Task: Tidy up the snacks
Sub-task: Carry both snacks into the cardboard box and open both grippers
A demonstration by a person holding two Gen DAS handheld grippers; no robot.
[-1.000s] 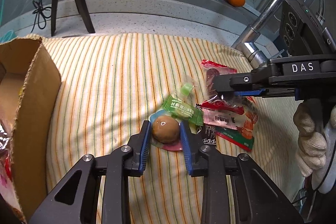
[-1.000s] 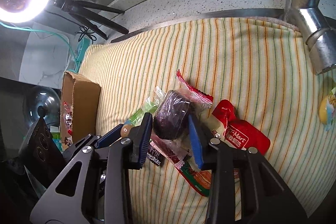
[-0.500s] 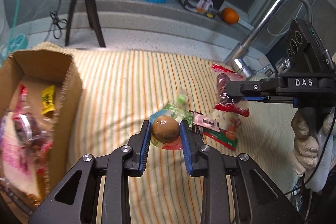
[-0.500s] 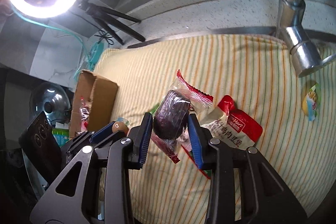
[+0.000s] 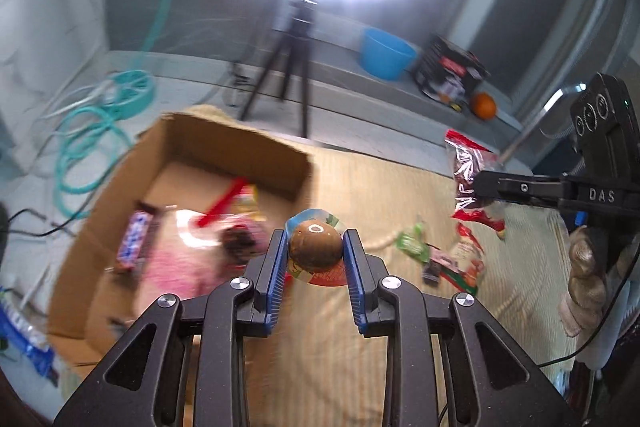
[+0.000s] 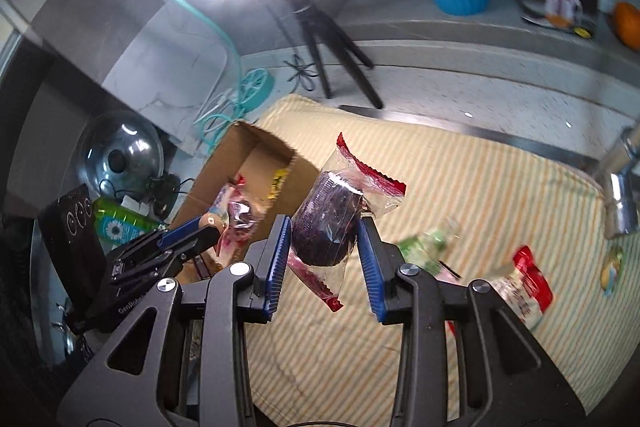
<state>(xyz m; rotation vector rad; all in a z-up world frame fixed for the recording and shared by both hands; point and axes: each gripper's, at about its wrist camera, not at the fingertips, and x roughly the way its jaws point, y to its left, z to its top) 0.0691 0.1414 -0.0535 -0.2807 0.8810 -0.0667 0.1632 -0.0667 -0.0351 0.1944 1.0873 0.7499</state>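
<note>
Gripping a round brown snack (image 5: 316, 243), the left claw (image 5: 315, 259) hovers nearer the cardboard box (image 5: 224, 155), open at ten o'clock, while the right claw (image 6: 323, 239) clamps an upright dark packet (image 6: 326, 223) farther off.

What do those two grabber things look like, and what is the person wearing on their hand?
Both the left gripper and right gripper are black, with ridged blue pads. The right one reads "DAS" in white. A knitted beige glove covers the hand.
</note>
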